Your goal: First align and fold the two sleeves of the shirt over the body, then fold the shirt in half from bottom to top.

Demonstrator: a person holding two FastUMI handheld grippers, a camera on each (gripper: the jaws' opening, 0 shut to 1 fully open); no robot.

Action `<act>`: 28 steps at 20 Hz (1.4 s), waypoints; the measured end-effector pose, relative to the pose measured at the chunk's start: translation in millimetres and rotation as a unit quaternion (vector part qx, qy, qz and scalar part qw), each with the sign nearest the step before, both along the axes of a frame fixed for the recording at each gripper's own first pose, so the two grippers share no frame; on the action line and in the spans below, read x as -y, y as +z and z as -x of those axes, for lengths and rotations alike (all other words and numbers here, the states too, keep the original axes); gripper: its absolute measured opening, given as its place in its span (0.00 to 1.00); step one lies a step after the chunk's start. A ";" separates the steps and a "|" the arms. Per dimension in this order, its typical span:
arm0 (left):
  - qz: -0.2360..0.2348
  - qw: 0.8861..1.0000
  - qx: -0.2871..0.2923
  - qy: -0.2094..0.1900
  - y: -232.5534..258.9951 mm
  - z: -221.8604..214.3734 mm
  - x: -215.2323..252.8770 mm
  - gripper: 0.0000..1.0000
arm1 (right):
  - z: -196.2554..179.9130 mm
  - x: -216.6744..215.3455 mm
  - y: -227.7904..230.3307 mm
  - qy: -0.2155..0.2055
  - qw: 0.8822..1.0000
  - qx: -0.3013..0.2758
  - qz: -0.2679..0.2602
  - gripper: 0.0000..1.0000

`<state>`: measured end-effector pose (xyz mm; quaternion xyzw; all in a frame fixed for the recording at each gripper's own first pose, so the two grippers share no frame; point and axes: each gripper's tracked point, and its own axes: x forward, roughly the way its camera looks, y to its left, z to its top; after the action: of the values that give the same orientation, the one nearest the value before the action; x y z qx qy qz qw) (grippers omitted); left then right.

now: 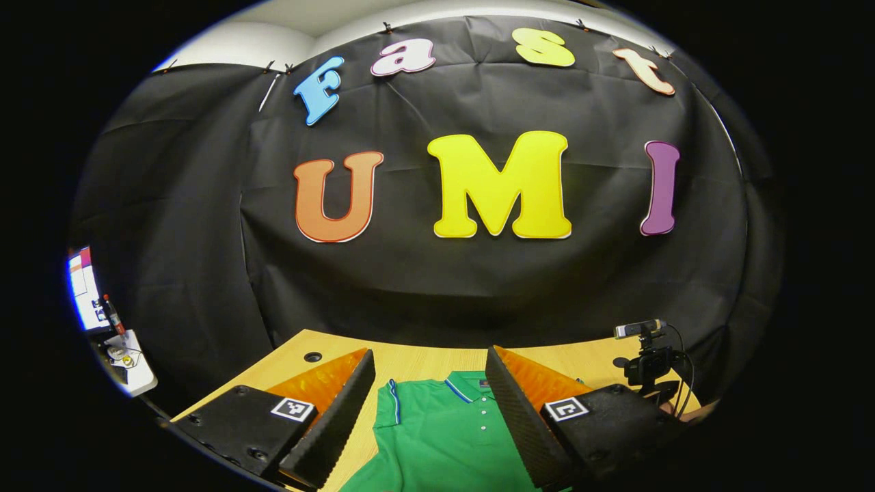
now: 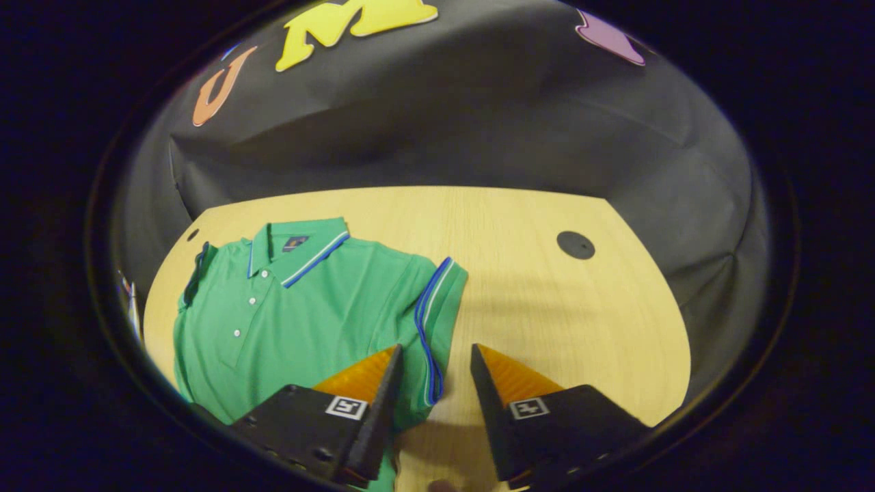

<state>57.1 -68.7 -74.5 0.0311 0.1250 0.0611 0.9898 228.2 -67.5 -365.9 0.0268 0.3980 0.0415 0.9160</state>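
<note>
Sleeve-folding step judged in hand; shirt (image 2: 301, 307) laid flat on bench (image 2: 547, 307), left of frame; right gripper (image 2: 435, 365) held wide over striped sleeve cuff (image 2: 437, 314); left gripper (image 1: 431, 383) held wide above collar (image 1: 468, 386); cuff to be pinched next.

A light wooden table (image 2: 547, 307) stands before the black cloth wall (image 1: 478, 287). It has 2 round dark holes, 1 (image 2: 575, 244) at the right and 1 (image 1: 312, 357) at the far left corner. A small camera on a stand (image 1: 646, 359) with cables sits at the table's edge. A lit screen (image 1: 85, 290) and a white shelf (image 1: 133, 362) with small items show at far left.
</note>
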 end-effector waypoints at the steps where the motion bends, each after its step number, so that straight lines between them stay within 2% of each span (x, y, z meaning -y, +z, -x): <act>1: -0.002 1.000 0.000 -0.001 -1.0 -1.5 -1.1 1.00 | -1.6 2.1 1.7 -0.010 1.000 -0.002 -0.001 0.42; 3: -0.004 1.000 0.001 -0.003 -0.8 -2.3 -2.5 1.00 | 0.4 -3.2 0.4 -0.011 1.000 -0.017 -0.021 0.05; 4: -0.001 1.000 0.000 -0.004 -1.5 -2.8 -3.5 1.00 | 1.5 -2.5 3.0 -0.009 0.999 -0.018 -0.024 0.00; 8: 0.006 1.000 0.002 -0.007 -3.9 -6.2 -10.1 1.00 | -2.1 1.4 42.5 -0.021 0.999 0.026 -0.033 0.00; 15: 0.036 0.999 0.008 -0.019 -4.3 -6.4 -27.2 1.00 | 2.4 -36.4 107.6 -0.032 0.996 0.063 -0.048 0.00; 20: 0.034 0.999 0.009 -0.001 0.7 10.8 -66.9 1.00 | 3.8 -95.5 125.0 -0.031 0.995 0.066 -0.064 0.00; 26: 0.041 0.999 -0.004 0.028 0.6 31.6 -113.9 1.00 | 8.7 -171.9 131.2 -0.008 0.994 0.065 -0.090 0.00; 28: 0.043 0.999 -0.006 0.031 -1.6 34.7 -126.0 1.00 | 14.7 -196.8 136.0 0.008 0.992 0.069 -0.108 0.25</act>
<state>22.4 57.2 -76.0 -0.0150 0.1345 0.0865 0.9870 213.5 129.2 -229.9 0.1197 0.3271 0.0929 0.9328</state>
